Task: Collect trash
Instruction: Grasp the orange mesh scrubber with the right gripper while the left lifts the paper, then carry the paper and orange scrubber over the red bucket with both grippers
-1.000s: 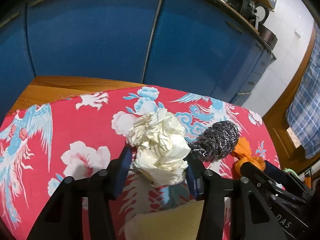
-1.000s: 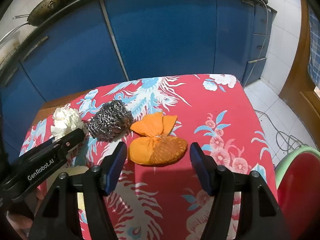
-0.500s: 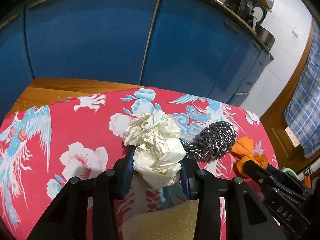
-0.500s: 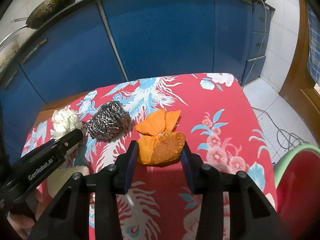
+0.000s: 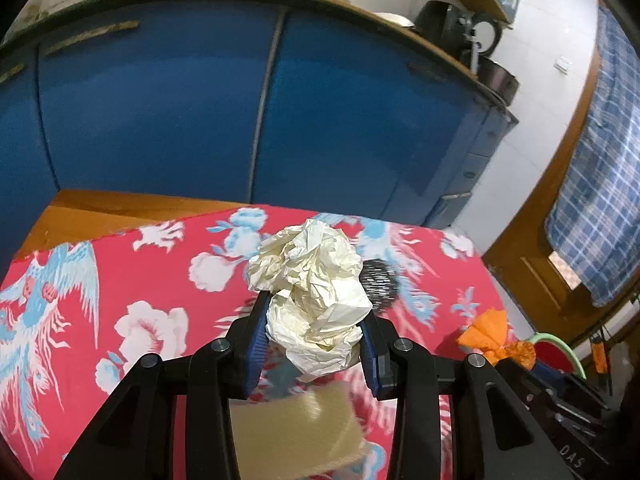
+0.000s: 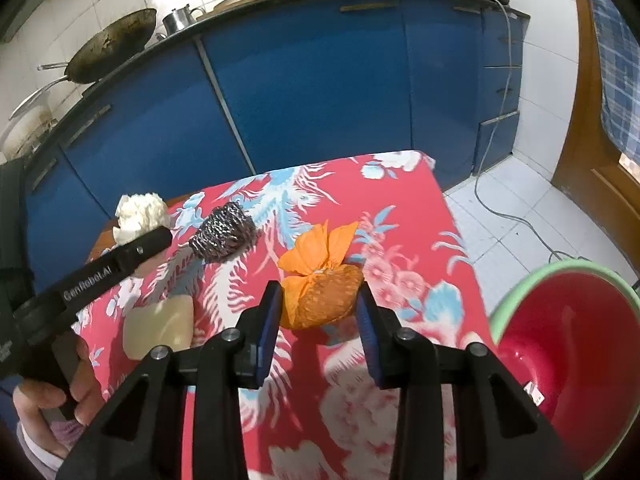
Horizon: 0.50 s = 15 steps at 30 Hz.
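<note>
While both pieces of trash are in my grip, neither has reached the bin yet. The crumpled white paper (image 5: 316,300) sits squeezed between the blue pads of my left gripper (image 5: 316,344), bulging above them and held clear of the cloth, with nothing but the jaws bearing it. The orange wrapper (image 6: 320,292) is pinched the same way in my right gripper (image 6: 318,320) — those jaws have just been closing, and they now press its netted body from both sides while its twisted paper top fans out above them. Both tools are narrowed to about the width of their loads, not fully shut. Outward from there, the steel scourer (image 6: 224,236) lies on the red floral tablecloth (image 6: 400,208), and the pale yellow sponge (image 6: 160,328) rests nearer me; I judge these to be cleaning things, not rubbish, though I can't be sure. The red bin with a green rim (image 6: 568,344) stands open just off the table's right edge, close beside my right gripper. So I'd put the task at roughly its middle — pickup done, the carry and drop for both pieces left, the left one having farther to go.
</note>
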Each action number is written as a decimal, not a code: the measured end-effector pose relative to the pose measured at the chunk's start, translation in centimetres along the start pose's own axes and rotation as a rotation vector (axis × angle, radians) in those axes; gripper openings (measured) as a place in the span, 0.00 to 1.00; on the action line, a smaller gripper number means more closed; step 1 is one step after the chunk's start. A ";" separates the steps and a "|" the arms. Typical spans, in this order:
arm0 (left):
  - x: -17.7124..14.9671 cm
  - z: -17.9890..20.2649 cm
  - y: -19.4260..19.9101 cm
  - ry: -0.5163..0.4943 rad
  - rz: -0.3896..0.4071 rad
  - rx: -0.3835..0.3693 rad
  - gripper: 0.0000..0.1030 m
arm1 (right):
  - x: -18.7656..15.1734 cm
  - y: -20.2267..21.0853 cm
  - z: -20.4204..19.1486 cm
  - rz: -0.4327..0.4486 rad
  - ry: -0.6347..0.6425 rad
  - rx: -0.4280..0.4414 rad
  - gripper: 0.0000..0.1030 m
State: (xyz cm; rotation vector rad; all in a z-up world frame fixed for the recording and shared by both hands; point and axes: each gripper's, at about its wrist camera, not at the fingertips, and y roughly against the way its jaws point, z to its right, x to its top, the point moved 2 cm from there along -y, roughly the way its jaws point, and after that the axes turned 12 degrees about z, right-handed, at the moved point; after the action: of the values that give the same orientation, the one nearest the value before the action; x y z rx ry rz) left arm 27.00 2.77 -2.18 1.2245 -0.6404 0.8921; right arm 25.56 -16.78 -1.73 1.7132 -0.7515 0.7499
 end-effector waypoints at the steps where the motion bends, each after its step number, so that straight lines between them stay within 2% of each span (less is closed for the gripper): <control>1: 0.0 0.3 0.3 -0.004 0.002 -0.010 0.39 | 0.0 0.3 0.2 0.002 -0.002 -0.001 0.37; 15: 0.1 5.3 3.5 -0.061 -0.004 -0.156 0.39 | -1.0 6.4 2.0 0.062 -0.033 0.005 0.29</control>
State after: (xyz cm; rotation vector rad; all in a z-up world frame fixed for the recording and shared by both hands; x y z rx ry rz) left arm 24.29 -2.04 1.00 1.1158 -0.7428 0.7890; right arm 20.14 -20.12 0.69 1.7172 -0.8298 0.7683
